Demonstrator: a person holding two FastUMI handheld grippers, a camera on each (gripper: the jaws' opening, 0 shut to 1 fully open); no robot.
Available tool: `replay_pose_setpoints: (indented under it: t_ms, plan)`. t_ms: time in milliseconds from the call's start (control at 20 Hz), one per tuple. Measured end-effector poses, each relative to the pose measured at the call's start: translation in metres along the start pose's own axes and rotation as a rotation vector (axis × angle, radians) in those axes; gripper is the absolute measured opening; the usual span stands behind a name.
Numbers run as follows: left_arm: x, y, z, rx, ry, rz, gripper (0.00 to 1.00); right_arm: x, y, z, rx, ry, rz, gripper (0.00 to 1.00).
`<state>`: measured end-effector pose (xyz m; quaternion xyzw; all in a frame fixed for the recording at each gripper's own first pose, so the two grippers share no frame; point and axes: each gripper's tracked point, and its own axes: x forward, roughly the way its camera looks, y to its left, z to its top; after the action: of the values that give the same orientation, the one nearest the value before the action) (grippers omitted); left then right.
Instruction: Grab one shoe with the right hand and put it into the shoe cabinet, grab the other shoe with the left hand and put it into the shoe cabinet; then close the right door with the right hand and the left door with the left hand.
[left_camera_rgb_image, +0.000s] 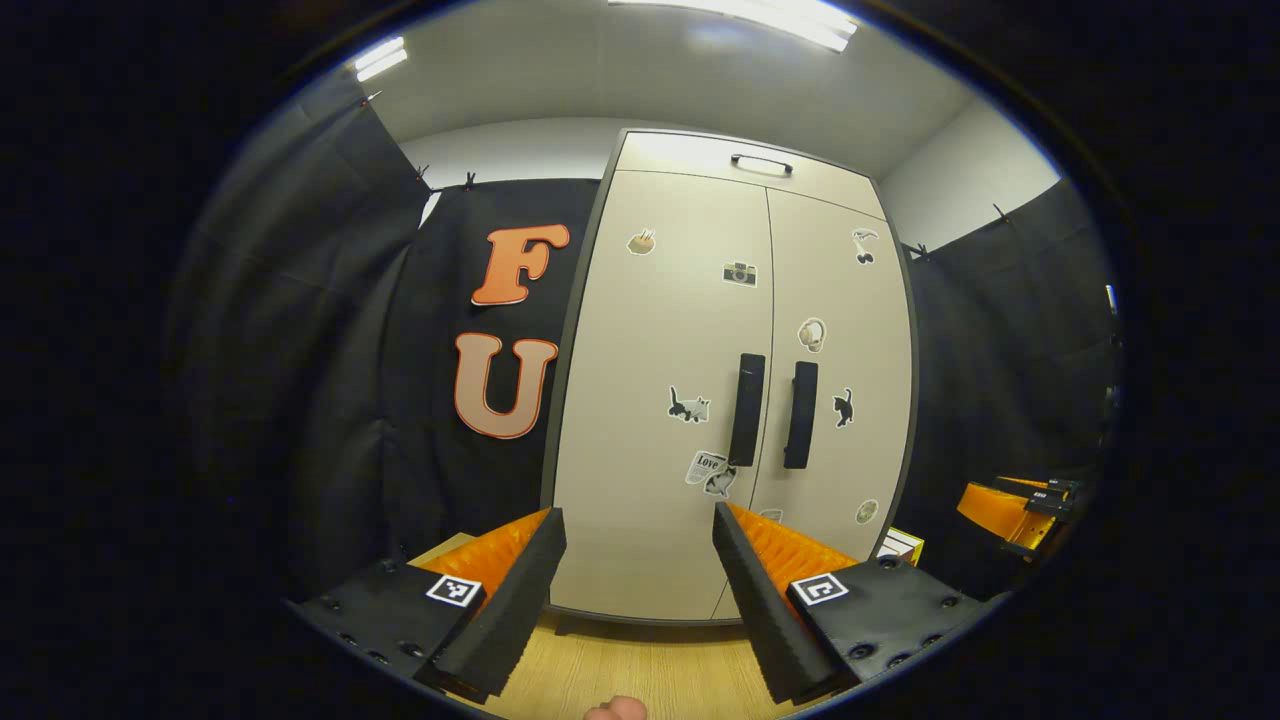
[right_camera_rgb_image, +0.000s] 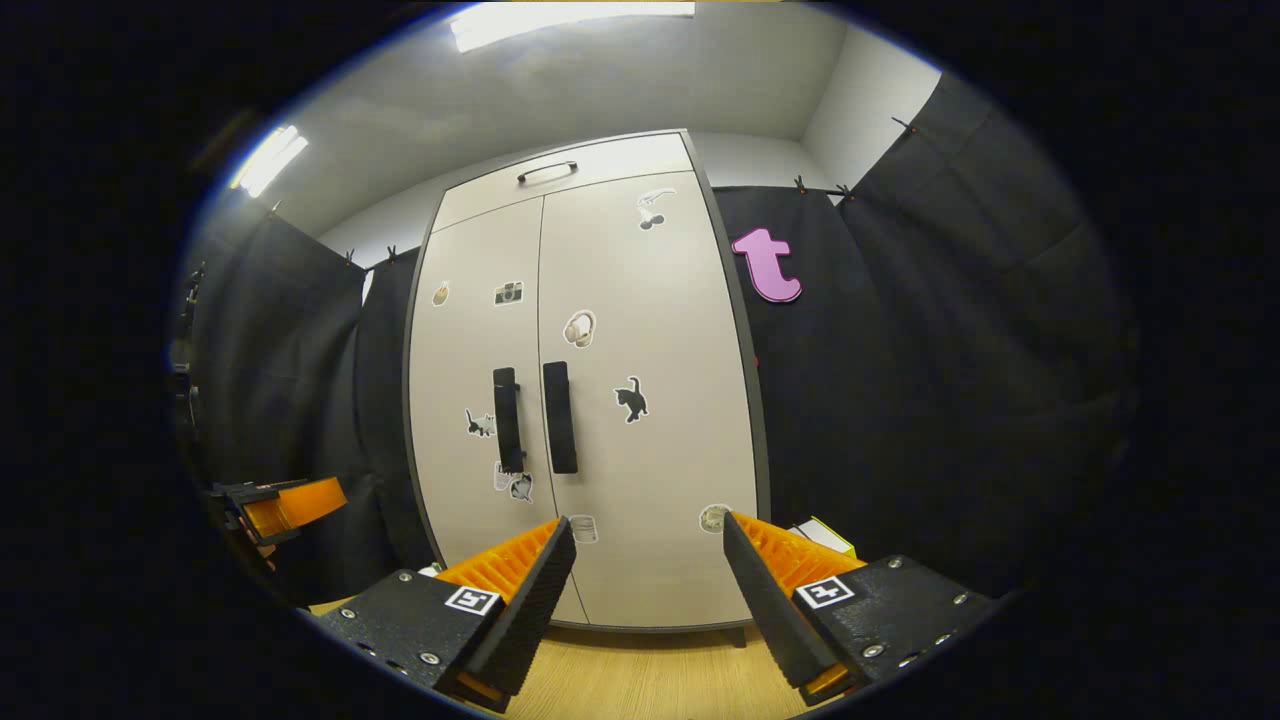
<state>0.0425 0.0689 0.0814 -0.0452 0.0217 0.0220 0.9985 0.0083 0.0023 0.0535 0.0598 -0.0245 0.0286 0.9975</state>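
Two empty grippers held apart in front of a closed two-door cabinet.

In the left gripper view, the left gripper (left_camera_rgb_image: 640, 590) sits nearest, its two black-padded fingers spread wide with nothing between them, above a wooden floor (left_camera_rgb_image: 640, 670); a fingertip (left_camera_rgb_image: 615, 709) shows at the bottom edge. In the right gripper view, the right gripper (right_camera_rgb_image: 648, 600) is likewise released, its two fingers apart and empty. Each gripper appears off to the side in the other's view, orange and black. Beyond stands one tall beige cabinet (left_camera_rgb_image: 660, 400), upright, long axis vertical, facing the grippers. Its two doors, the left door (left_camera_rgb_image: 655, 330) and right door (left_camera_rgb_image: 850, 330), are both shut, meeting at a centre seam. Two black vertical handles (left_camera_rgb_image: 746, 409) flank that seam. Several small stickers dot the doors, and one more handle (left_camera_rgb_image: 761, 162) sits on the top panel.
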Motion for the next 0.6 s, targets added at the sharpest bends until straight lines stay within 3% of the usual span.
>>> replay_pose_setpoints:
  t_ms: [600]
  plan:
    - [-0.0004,0.0065,-0.0027,-0.03,0.003,0.004,0.96,0.0006,0.0069,0.0057,-0.004,-0.022,-0.003,0.92]
